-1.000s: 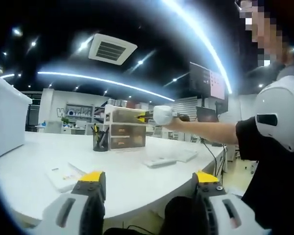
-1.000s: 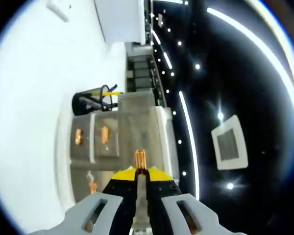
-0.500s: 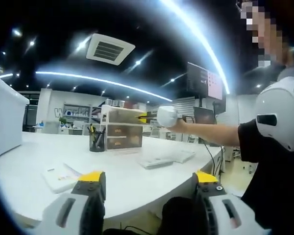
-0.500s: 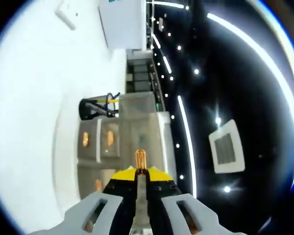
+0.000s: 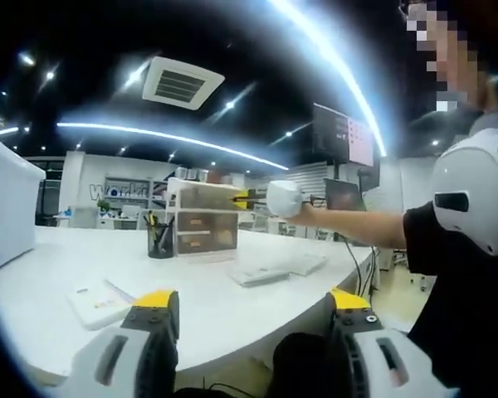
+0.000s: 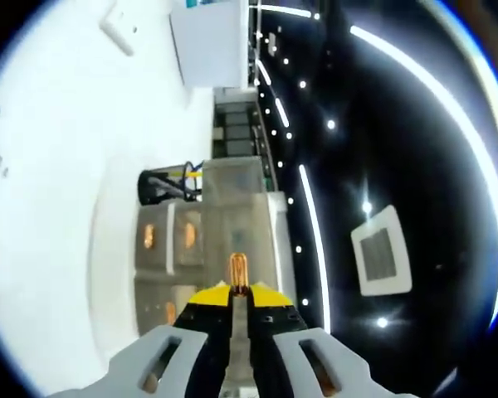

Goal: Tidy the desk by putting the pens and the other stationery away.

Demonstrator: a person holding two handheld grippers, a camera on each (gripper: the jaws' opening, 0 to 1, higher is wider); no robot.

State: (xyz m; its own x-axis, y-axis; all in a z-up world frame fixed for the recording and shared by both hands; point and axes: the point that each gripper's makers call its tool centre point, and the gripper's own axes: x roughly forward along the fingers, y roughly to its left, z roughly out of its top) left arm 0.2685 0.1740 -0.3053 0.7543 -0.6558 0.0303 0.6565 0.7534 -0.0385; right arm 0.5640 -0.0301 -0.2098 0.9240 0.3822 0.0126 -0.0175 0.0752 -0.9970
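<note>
Right gripper view has my right gripper (image 6: 238,308) clenched on a slim amber-tipped pen (image 6: 237,272), whose tip pokes out just past the yellow jaw tips. Straight ahead of it is the small drawer unit (image 6: 201,249), with the black mesh pen cup (image 6: 163,184) just beside it on the white desk (image 6: 58,166); this view is rolled on its side, so the desk runs up the left. From the left gripper view I see that same right gripper (image 5: 278,199) held out at arm's length, level with the top of the drawer unit (image 5: 201,225), and my left gripper (image 5: 254,311) released, jaws wide apart and empty above the near desk edge. A white notepad (image 5: 100,300) and a flat keyboard-like item (image 5: 275,270) lie loose on the desk. My worry is the roll of the hand: if I let go here the pen could land on the unit's flat top and roll off behind it, or miss the cup altogether. Reaching this far out also makes my aim shaky, and a knock could tip the light cup
</note>
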